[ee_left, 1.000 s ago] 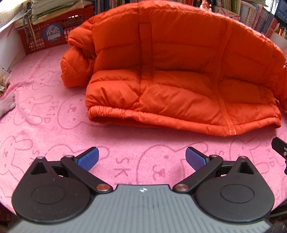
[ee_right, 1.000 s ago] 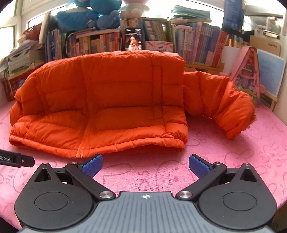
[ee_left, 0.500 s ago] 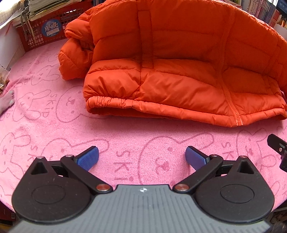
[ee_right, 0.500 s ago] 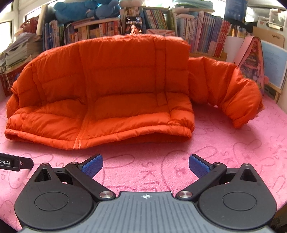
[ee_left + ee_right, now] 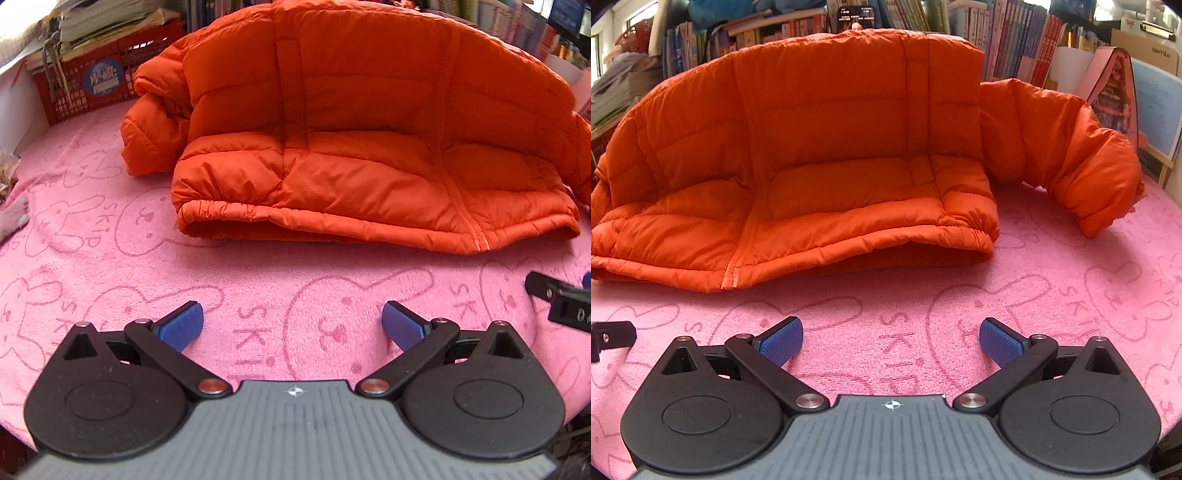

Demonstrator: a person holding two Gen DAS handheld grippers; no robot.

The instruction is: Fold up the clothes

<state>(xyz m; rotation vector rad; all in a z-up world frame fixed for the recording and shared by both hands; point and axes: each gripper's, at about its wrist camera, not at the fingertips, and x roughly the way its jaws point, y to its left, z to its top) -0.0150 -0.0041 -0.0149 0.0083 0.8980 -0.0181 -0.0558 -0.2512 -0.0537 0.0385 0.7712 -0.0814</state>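
Across the upper half of both wrist views lies the orange puffer jacket, spread on the pink bunny-print towel. Quilted, shiny shell, far part propped up against the clutter behind, near part lying flat. Hem faces me: elastic gathered corner at centre left in left view, zipper line running down to the hem at right of centre. Hem gapes slightly in the right view, dark opening under it at centre. One sleeve sticks out at the right of right view, cuff resting on the towel, near the pink book standing upper right. Other sleeve is bunched at the jacket's left side in left view, just beside the red basket in the upper left.

My left gripper sits low in frame, blue pads spread wide, nothing between them, only towel. My right gripper same: fingers wide apart, holding nothing. Both are short of the hem, not touching the jacket. Right gripper's edge shows at the right edge of left view.

Open towel strip runs between hem and both grippers. More bare towel at lower left of left view and at right of right view. Bookshelves crowd the top edge behind the jacket.
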